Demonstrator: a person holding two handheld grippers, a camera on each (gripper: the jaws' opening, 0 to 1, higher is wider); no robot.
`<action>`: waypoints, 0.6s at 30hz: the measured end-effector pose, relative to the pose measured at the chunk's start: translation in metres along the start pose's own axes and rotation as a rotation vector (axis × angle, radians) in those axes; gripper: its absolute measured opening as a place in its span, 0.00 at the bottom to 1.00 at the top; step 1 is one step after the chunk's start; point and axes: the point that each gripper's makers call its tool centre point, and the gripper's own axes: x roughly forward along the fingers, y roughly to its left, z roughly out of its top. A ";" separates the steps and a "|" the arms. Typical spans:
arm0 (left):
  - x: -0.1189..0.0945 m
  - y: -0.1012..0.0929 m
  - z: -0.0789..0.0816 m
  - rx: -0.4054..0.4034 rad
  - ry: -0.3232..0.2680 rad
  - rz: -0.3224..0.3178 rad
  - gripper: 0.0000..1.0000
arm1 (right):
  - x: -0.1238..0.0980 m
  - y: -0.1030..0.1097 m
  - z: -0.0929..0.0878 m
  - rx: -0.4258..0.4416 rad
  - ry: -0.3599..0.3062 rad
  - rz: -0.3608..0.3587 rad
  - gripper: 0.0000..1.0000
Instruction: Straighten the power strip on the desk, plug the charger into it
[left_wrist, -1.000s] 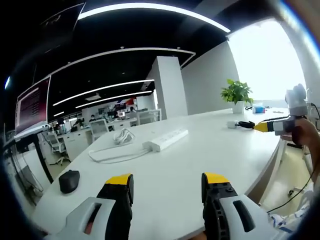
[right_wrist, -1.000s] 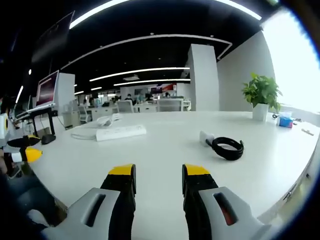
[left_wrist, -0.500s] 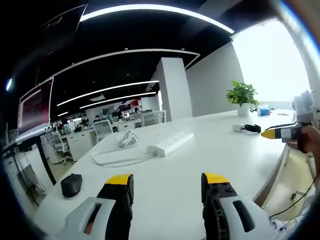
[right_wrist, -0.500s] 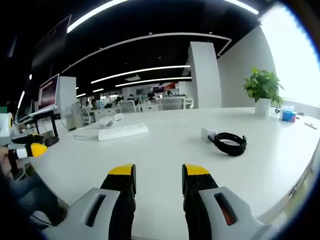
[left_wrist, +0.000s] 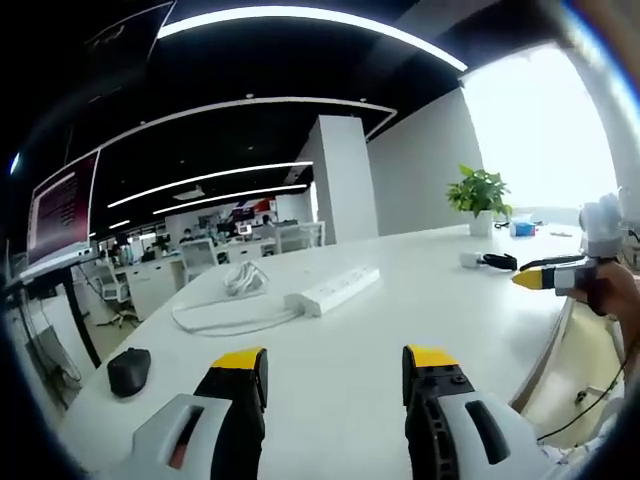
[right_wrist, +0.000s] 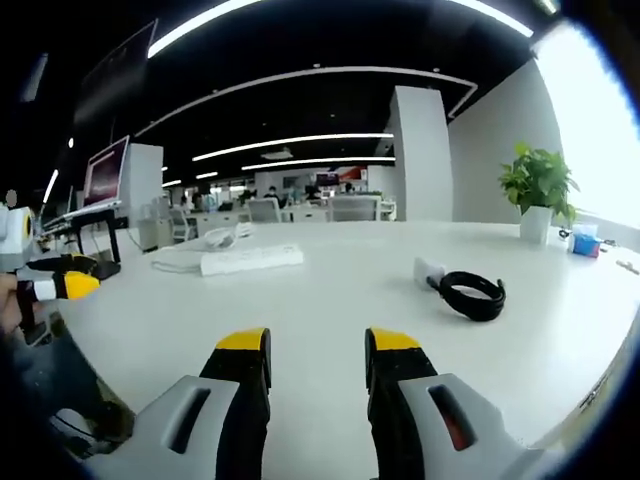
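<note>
Two claws hang above the white bench (left_wrist: 400, 300), both with jaws apart and holding nothing: the left claw (left_wrist: 335, 365) in the left gripper view, the right claw (right_wrist: 305, 350) in the right gripper view; the power strip (left_wrist: 333, 289) lies at an angle near the middle of the bench, its white cable (left_wrist: 225, 310) looping beside it; the charger (right_wrist: 428, 271) with its coiled black cord (right_wrist: 473, 294) rests well apart from the strip, nearer the right claw; I judge nothing is begun yet; a good way is to bring the left claw low to the strip's end, close on it gently and turn it square, keeping the cable slack
</note>
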 end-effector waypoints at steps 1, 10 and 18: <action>0.002 -0.001 0.001 0.003 -0.004 -0.001 0.55 | 0.002 0.001 0.000 -0.005 0.000 0.006 0.37; 0.017 -0.001 0.005 -0.013 -0.018 -0.029 0.53 | 0.019 0.005 0.011 -0.038 -0.028 0.045 0.37; 0.026 0.006 0.010 -0.013 -0.028 -0.041 0.52 | 0.036 0.011 0.015 -0.050 -0.043 0.075 0.35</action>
